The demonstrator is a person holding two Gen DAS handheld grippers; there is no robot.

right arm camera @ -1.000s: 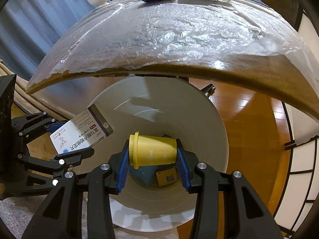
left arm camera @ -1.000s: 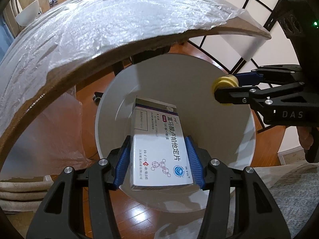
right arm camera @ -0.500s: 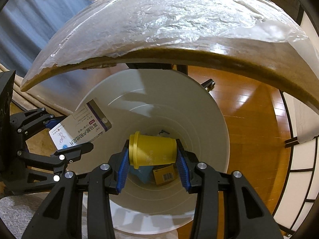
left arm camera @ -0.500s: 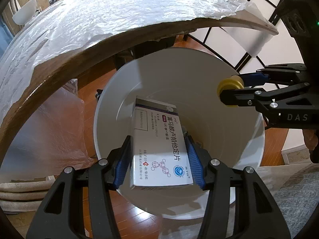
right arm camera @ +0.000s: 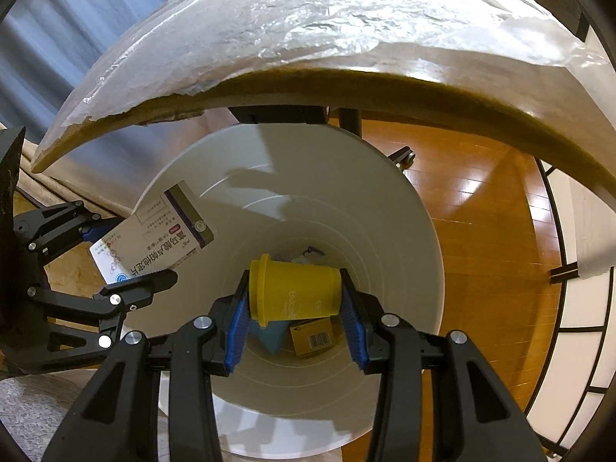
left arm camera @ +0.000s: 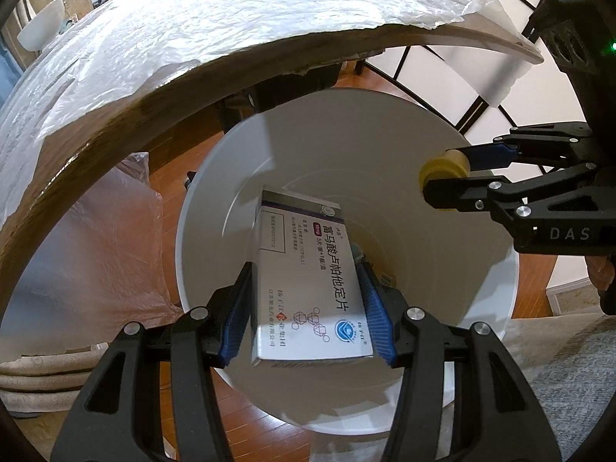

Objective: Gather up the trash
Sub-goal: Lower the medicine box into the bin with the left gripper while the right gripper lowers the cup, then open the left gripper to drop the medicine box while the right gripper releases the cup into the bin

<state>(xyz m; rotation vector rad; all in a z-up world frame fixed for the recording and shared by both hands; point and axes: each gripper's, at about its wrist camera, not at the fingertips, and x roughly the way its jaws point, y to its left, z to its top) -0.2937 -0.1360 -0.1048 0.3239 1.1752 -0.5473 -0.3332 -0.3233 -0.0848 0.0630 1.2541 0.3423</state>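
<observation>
- Medicine box [left arm camera: 308,285] clamped in left gripper [left arm camera: 310,304], long side pointing to 12 o'clock, hanging right over white trash bin [left arm camera: 215,192].
- Yellow cup [right arm camera: 294,294] squeezed sideways in right gripper [right arm camera: 294,310], rim at 9 o'clock, also over bin mouth.
- From right gripper, box sits at 9 o'clock, near bin's rim.
- Cup closer to bin's middle, so probably safer to drop first.
</observation>
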